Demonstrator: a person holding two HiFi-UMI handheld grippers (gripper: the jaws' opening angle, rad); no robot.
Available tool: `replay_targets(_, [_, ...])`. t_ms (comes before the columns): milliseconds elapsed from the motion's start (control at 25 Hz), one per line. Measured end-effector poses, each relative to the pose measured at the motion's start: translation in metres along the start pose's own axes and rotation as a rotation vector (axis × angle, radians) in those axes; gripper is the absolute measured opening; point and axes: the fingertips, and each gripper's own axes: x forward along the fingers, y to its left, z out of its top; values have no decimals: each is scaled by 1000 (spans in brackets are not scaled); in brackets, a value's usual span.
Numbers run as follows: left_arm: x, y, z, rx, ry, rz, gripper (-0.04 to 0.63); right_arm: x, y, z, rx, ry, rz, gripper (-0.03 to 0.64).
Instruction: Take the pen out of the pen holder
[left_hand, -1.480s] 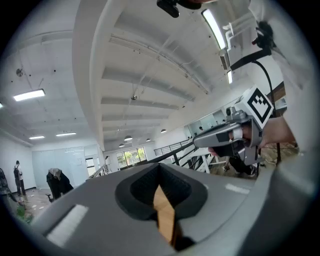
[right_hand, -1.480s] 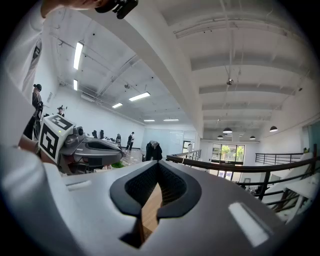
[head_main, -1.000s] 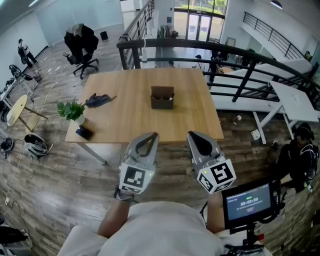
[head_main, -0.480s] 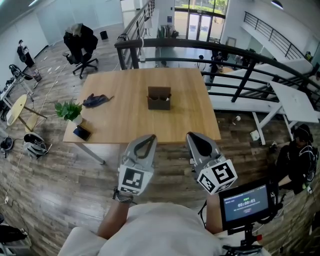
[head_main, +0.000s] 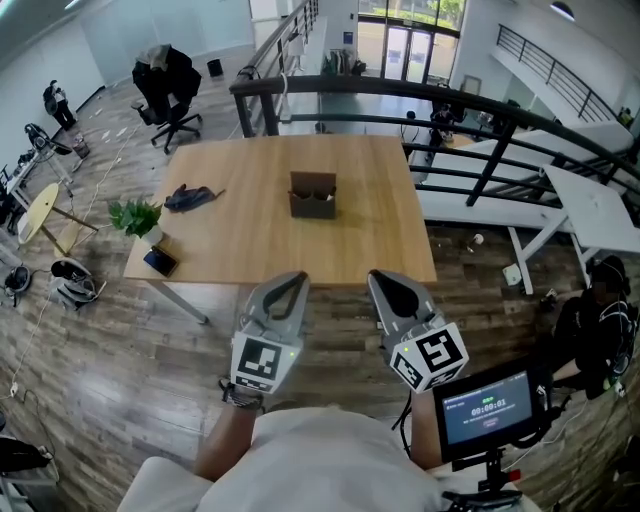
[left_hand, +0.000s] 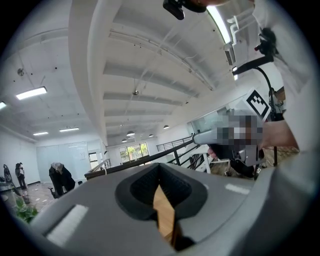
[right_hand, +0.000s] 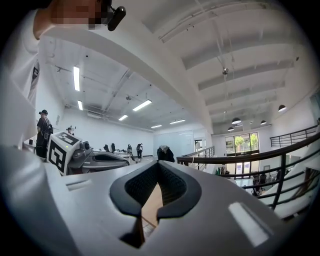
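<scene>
A brown pen holder (head_main: 313, 195) stands upright near the middle of the wooden table (head_main: 250, 240). It is too small in the head view for me to make out a pen in it. My left gripper (head_main: 291, 279) and right gripper (head_main: 384, 279) hover side by side over the floor just short of the table's near edge, far from the holder. Both point level toward the table, shut and empty. In the left gripper view the left gripper (left_hand: 159, 166) has its tips together. The right gripper (right_hand: 159, 164) looks the same in its own view, with only a sliver of table showing past the pads.
On the table's left part lie a small green plant (head_main: 139, 217), a dark cloth-like item (head_main: 190, 197) and a black flat object (head_main: 160, 262). A black railing (head_main: 420, 95) runs behind the table. White desks (head_main: 590, 205) stand at right, and a small screen (head_main: 488, 409) sits at my lower right.
Both grippers have drifted a little left and lower in the head view, still shut. The table and pen holder also sit slightly farther left in the picture.
</scene>
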Motion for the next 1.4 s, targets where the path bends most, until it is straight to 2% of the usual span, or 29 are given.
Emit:
replay_targets(440, [11, -14, -6, -11, 13, -8, 0, -4, -6, -11, 5, 17, 40, 2])
replay_targets(840, [31, -4, -11, -25, 6, -31, 0, 9, -22, -15, 24, 33, 9, 2])
replay_targets(1000, [39, 11, -7, -24, -8, -40, 0, 22, -26, -2, 7, 22, -10, 2])
replay_targets(1200, [83, 39, -27, -25, -5, -46, 0, 63, -58, -12, 1, 21, -21, 2])
replay_targets(1400, [97, 61, -35, -27, 7, -55, 0, 84, -70, -12, -32, 28, -73, 2])
